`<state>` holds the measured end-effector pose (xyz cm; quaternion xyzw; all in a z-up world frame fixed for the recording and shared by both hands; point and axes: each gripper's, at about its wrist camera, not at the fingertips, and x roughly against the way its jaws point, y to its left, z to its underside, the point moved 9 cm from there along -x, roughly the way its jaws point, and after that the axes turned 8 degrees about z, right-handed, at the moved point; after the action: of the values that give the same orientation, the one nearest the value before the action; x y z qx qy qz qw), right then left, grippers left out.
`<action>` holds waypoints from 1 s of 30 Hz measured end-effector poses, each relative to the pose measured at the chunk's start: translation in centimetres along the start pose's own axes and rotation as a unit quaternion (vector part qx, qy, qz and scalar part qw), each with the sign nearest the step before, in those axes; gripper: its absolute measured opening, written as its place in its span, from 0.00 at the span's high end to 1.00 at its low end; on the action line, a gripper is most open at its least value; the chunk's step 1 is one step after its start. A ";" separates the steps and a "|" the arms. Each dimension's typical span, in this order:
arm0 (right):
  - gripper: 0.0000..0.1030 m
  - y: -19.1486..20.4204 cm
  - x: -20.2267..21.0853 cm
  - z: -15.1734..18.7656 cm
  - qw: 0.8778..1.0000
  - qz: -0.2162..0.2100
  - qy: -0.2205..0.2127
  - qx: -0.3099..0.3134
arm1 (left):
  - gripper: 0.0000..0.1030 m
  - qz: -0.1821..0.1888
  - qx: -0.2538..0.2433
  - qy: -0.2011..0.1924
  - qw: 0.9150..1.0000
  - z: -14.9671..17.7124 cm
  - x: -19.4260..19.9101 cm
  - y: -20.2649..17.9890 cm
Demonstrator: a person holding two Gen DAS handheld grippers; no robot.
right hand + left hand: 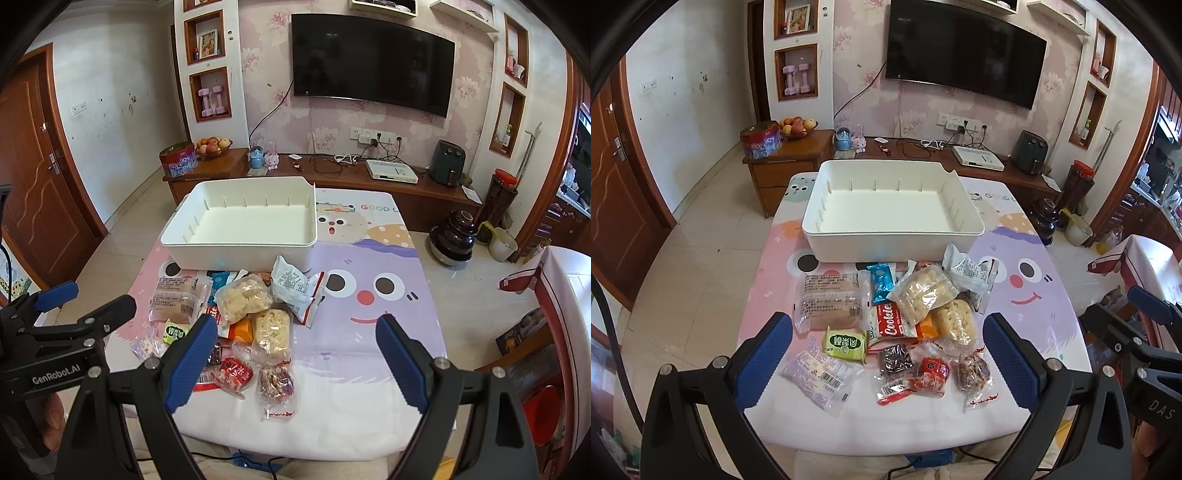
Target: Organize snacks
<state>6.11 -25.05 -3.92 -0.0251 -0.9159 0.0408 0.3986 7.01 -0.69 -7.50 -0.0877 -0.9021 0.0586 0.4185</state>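
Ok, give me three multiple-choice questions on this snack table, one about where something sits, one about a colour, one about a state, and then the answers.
1. Where does the white rectangular plastic bin sit relative to the pile of wrapped snacks?
A. beyond the pile, farther from the cameras
B. under the pile
C. on the floor

2. What colour is the small wrapper printed "Cookie"?
A. green
B. red
C. purple

3. What state is the bin in?
A. full of snacks
B. upside down
C. upright and empty

Answers: 1 A, in both views the bin stands on the cartoon-print tablecloth behind the snacks. 2 B, white lettering sits on a red pack. 3 C, its bare white floor shows, while the left gripper and right gripper hang open with nothing held.
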 end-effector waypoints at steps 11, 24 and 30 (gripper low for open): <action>0.14 -0.3 -2.8 1.4 1.000 0.005 0.027 0.014 | 0.01 0.024 -0.002 0.070 0.997 1.8 -3.3 0.1; 0.15 0.2 -10.7 7.3 0.989 0.001 0.127 0.074 | 0.01 -0.004 -0.037 0.171 0.985 8.8 -10.9 3.8; 0.26 2.7 -13.6 10.3 0.978 -0.040 0.167 0.122 | 0.01 0.015 0.006 0.223 0.975 11.6 -14.2 5.1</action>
<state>7.86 -23.95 -21.06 0.0536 -0.8247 0.1318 0.5474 7.67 0.95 -26.39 -0.1101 -0.7842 0.0492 0.6087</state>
